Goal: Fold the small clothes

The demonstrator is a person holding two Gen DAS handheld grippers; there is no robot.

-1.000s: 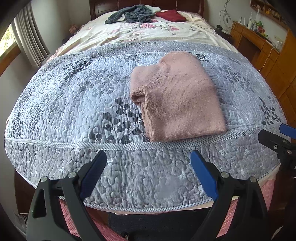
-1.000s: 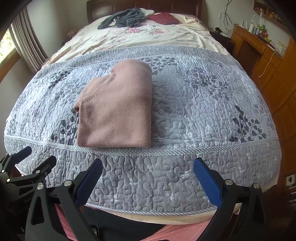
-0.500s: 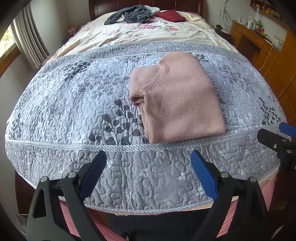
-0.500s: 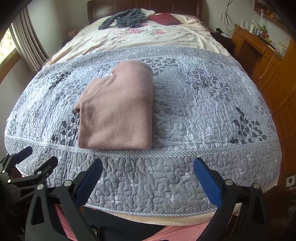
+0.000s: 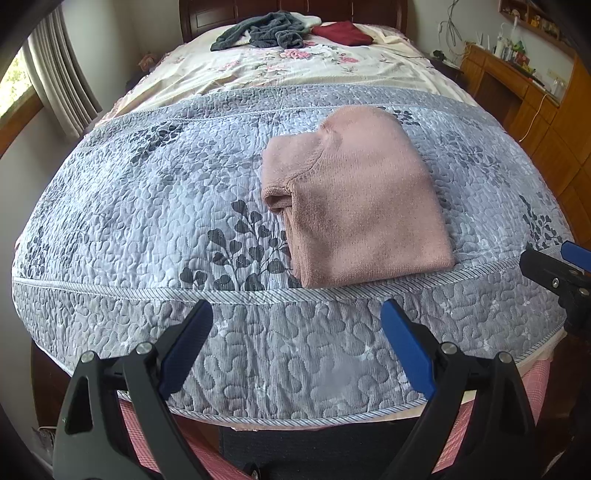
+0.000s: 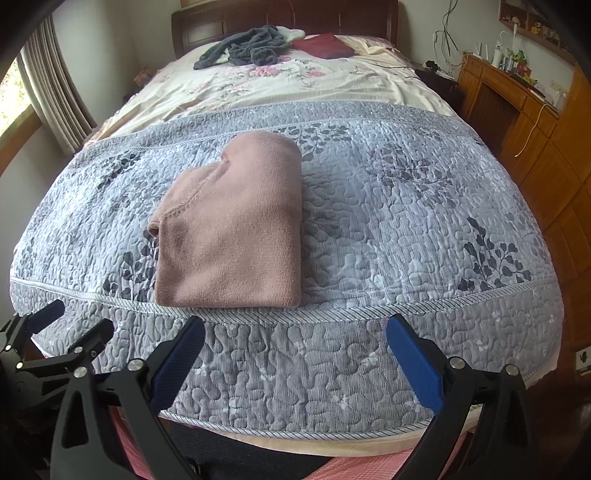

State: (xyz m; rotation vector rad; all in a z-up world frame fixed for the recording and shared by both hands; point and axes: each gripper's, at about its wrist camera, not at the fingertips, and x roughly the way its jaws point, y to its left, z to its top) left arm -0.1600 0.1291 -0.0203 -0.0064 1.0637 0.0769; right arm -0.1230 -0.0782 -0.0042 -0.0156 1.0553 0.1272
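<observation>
Right now both of my grippers hang off the foot edge of the bed, each with its blue-padded fingers spread wide and holding nothing. My left gripper point(image 5: 297, 339) points at the grey quilted bedspread point(image 5: 147, 206); my right gripper point(image 6: 295, 350) sits beside it, its tip showing at the right edge of the left wrist view. Beyond the fingers, the folded pink sweater point(image 6: 236, 229) lies flat on the bedspread, close to the foot edge's piped seam, one folded sleeve end jutting toward the left side. Farther up, near the headboard edge, a dark grey garment point(image 5: 264, 33) and a dark red garment point(image 5: 343, 33) rest on the floral sheet point(image 6: 280, 85).
</observation>
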